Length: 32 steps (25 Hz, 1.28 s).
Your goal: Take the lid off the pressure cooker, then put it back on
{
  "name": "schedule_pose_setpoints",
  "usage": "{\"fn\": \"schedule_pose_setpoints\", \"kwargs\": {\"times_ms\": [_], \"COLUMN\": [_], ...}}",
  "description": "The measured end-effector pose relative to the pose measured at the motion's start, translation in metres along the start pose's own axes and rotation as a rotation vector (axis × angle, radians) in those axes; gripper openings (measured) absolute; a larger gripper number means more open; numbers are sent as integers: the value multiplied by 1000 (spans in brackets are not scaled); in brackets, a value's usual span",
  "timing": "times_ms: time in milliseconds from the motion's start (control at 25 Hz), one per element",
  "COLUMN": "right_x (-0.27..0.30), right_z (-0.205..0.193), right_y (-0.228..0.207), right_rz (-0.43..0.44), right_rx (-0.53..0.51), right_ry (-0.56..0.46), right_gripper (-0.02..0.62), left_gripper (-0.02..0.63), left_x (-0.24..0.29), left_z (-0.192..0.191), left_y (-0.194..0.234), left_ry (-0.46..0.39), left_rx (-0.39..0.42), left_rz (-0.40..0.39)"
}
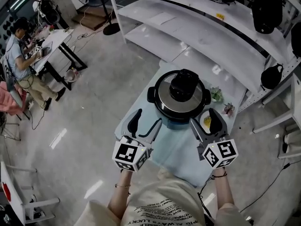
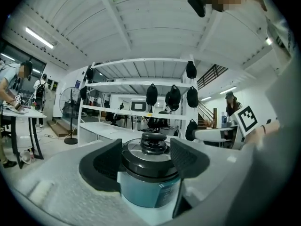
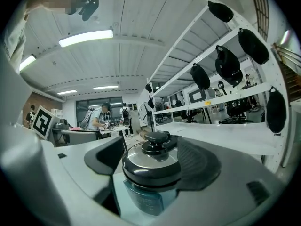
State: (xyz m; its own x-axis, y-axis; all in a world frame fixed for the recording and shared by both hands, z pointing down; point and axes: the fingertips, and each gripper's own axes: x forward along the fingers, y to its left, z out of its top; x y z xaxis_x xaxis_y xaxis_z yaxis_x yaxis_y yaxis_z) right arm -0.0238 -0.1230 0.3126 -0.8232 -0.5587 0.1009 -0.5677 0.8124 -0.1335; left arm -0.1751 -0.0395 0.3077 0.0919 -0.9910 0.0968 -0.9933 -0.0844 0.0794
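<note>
The left gripper (image 1: 148, 117) and right gripper (image 1: 203, 117), fingers spread (empty), hang short of the lidded pressure cooker (image 1: 164, 98).

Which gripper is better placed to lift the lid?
Probably right: the right gripper is open and sits slightly nearer the lid knob than the open left gripper; both face it.

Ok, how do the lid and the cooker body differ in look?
The lid is silver on top with a black rim and black knob; the cooker body is blue. The lid's rim juts out wider than the cooker body. Both are round, and the lid sits on the cooker body.
</note>
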Motion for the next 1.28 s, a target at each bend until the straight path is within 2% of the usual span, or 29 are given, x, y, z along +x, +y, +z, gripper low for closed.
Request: {"fn": "schedule_pose_setpoints", "kwargs": {"times_ms": [240,440,640,1000,1160,1280], "right_x": [29,48,70,106,113,117], "right_z": [5,8,15,0,0,-5], "right_y": [-11,-18,-29,-28,-25,-22], "right_rz": [23,57,120,287,329,353], "right_rx": [-15,-31,-46,-124,-122,-149], "right_ry": [7,13,11,119,160,201], "right_gripper": [344,344,344,344,344,344], "left_gripper": [307,307,307,308,309,309], "left_x": [38,71,105,150,160,167], "left_z": [6,7,11,3,-1,-5], "left_y": [5,1,0,-6,-13,-16], "left_ry": [7,33,73,160,197,197], "left_rx": [39,110,211,398,452,446], "left_rz": [-59,-176,-354,-699,-808,-885]}}
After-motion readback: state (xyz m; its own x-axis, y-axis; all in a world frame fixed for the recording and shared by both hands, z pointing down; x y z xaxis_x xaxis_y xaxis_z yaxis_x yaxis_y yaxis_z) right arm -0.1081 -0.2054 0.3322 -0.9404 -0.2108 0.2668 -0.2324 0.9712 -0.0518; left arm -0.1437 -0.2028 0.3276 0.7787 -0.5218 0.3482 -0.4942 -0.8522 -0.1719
